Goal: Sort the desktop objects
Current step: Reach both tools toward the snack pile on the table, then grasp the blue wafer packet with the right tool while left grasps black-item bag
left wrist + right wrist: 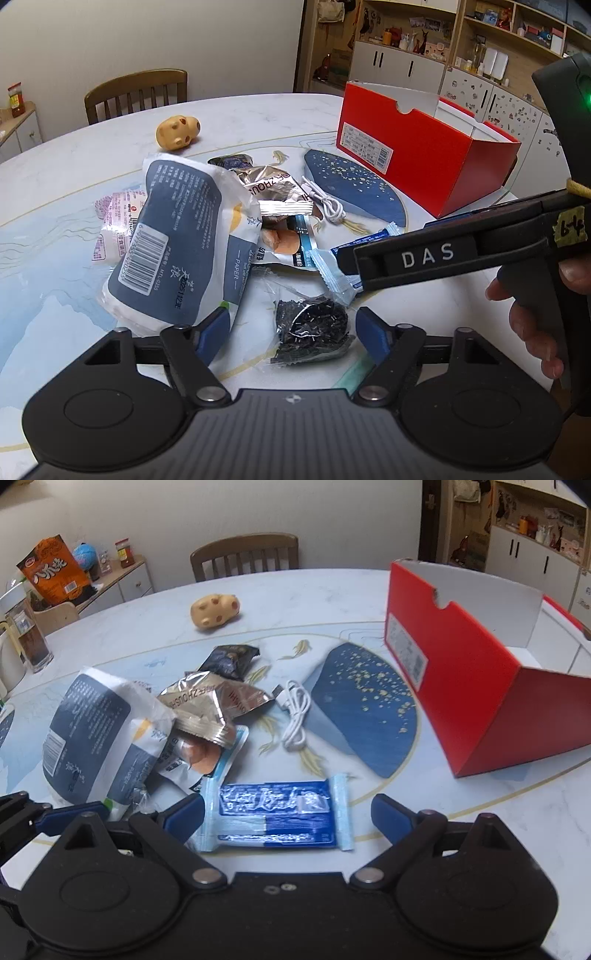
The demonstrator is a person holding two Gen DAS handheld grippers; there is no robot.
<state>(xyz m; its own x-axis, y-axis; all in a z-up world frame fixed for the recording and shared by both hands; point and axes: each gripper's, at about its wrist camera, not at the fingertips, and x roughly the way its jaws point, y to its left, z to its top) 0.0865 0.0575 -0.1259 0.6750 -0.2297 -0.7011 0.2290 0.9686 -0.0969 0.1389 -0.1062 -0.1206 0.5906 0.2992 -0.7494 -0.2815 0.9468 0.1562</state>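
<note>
— Where are we, and what is laid out?

— Kitchen-dining room, pale walls, a wooden chair behind a marbled white surface printed with a dark blue mountain shape. A loose heap of packets sits in the middle. A red cardboard box, open at the top, stands to the right of the heap and farther back.

— Which item is nearest your jaws?

— On my right side, a blue wrapped snack bar. It lies flat, directly ahead of my right gripper, between the two blue pads. Its long axis runs left to right, so it points from one pad to the other; its short width faces me.

— Are those jaws closed on it?

— No. They are spread wide, with a gap at each end of the bar. Nothing is grasped.

— And the left side?

— My left gripper is released too, and empty. A clear bag of small black pieces lies between its pads. A large blue-and-white tissue pack lies just to its left.

— Which hand should take the bar?

— My judgement: the right one, since it is already centred on it. Closing now would squeeze the bar end to end, which may buckle it; turning the wrist to pinch across the short width looks safer. The box, a likely destination, lies ahead and to the right.
</note>
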